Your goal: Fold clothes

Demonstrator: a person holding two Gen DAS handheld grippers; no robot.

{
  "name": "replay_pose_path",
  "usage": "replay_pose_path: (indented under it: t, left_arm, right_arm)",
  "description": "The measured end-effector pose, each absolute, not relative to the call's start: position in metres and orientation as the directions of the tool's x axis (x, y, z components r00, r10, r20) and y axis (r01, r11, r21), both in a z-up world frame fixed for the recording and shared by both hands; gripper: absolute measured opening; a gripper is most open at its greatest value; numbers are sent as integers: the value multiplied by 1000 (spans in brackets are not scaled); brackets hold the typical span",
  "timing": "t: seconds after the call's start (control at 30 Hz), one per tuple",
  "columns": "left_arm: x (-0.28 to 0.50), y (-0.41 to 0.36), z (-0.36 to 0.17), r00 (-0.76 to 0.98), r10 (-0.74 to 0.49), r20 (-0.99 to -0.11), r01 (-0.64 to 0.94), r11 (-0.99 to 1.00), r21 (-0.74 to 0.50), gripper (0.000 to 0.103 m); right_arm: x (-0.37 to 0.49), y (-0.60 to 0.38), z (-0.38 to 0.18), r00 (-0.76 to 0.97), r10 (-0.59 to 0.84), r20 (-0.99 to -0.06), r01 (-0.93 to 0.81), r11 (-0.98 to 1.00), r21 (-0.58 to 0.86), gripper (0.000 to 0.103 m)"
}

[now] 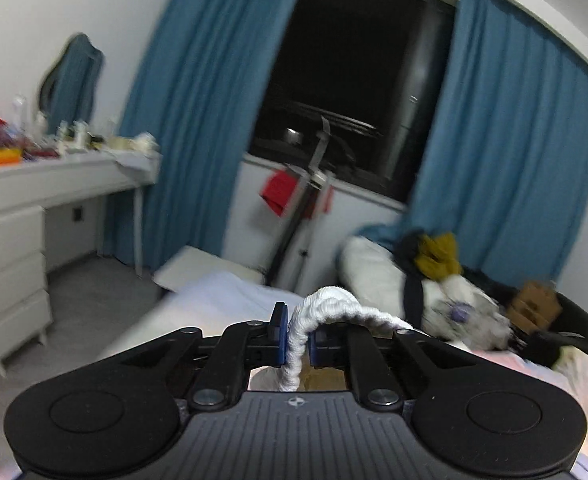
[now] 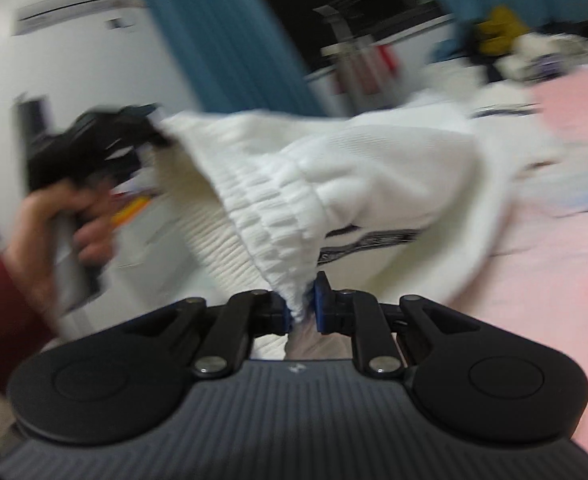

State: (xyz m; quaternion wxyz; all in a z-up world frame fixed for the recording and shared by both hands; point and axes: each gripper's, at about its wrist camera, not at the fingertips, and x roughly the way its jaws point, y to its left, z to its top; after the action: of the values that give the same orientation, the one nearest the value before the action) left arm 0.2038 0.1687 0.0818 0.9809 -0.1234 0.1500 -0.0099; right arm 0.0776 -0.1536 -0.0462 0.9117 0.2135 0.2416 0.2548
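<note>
A white garment (image 2: 334, 168) with a ribbed elastic waistband and a black patterned side stripe hangs stretched in the air over the bed. My right gripper (image 2: 302, 306) is shut on one end of the waistband. Across the right wrist view, the left gripper (image 2: 149, 128) pinches the other end, held by a hand with a dark red sleeve. In the left wrist view, my left gripper (image 1: 296, 336) is shut on a bunched strip of that ribbed white waistband (image 1: 326, 304). The rest of the garment trails down to the bed.
A bed with a pink sheet (image 2: 554, 264) lies below. A pile of clothes (image 1: 446, 280) sits at its far end by blue curtains (image 1: 197, 100). A white dresser (image 1: 17, 240) stands left, a drying rack (image 1: 314, 184) under the dark window.
</note>
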Motion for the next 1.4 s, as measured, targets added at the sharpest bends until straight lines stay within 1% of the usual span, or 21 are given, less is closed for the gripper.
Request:
replay_pose_path:
  t: [0.03,0.13,0.23,0.37,0.47,0.5,0.57,0.67,0.77,0.8,0.83,0.87,0.9,0.93,1.03,1.07,1.17,1.23,1.4]
  left_arm:
    - [208,184,88,958,-34,-285,-35,971,-235,11]
    - [236,237,78,945,46,-324,-120,970,-213,11]
    - [264,291,67,924,126,-361,-204,961,-188,11]
    - [308,360,-3,844,175,-506,-302,937,-178,11]
    - [324,393,-52,801,167,-575,-341,917,-209,12]
    - [322,400,-63,799,159,-580,-341,914,-218,12]
    - [316,407,-74,810,139,-569,-329,911,-247,13]
    - [302,415,-70,828,98,-552,-293,915,-277,14]
    - [283,411,-58,836,105,-538,-279,926,-253,28]
    - [268,409,-57,834,114,-540,-287,926,-247,36]
    - [254,406,-54,838,131,-530,-297,924,-240,47]
    - [241,404,-51,841,148,-521,-307,922,-235,52]
    - [225,402,-49,841,161,-516,-315,921,-227,59]
    - [210,401,-48,842,173,-512,-324,920,-220,62]
    - [160,389,-42,834,193,-518,-333,923,-192,65]
    - [146,385,-40,831,198,-520,-335,924,-184,64]
    - [126,341,-23,855,169,-490,-284,943,-171,65]
    - [113,312,-12,870,149,-470,-250,955,-161,68]
    - [81,238,15,903,94,-419,-163,978,-132,68]
  right_arm:
    - [82,-132,-43,730,604,-320,-396,755,522,15]
    - [101,-67,-42,655,693,-301,-489,692,531,15]
    - [126,-6,-55,575,751,-324,-543,647,535,15]
    - [158,52,-94,486,781,-393,-557,623,549,16]
    - [173,73,-118,446,785,-429,-556,619,555,16]
    - [176,77,-122,438,783,-442,-557,622,550,16]
    - [180,80,-128,427,783,-452,-556,622,552,17]
    - [180,80,-124,425,782,-457,-568,623,538,19]
    - [179,76,-115,413,779,-472,-594,623,509,27]
    - [177,73,-112,413,777,-476,-598,625,502,33]
    - [175,71,-110,413,775,-479,-603,627,494,41]
    - [172,69,-107,414,770,-486,-608,631,482,49]
    - [167,68,-103,419,758,-501,-615,642,457,68]
    - [162,66,-100,421,750,-511,-633,646,427,82]
    - [145,56,-96,420,749,-512,-689,631,357,88]
    - [140,53,-95,423,737,-526,-694,637,335,88]
    - [118,32,-86,466,700,-541,-692,670,270,88]
    - [106,12,-76,502,684,-529,-672,693,259,88]
    - [87,-51,-38,632,614,-472,-588,777,224,88]
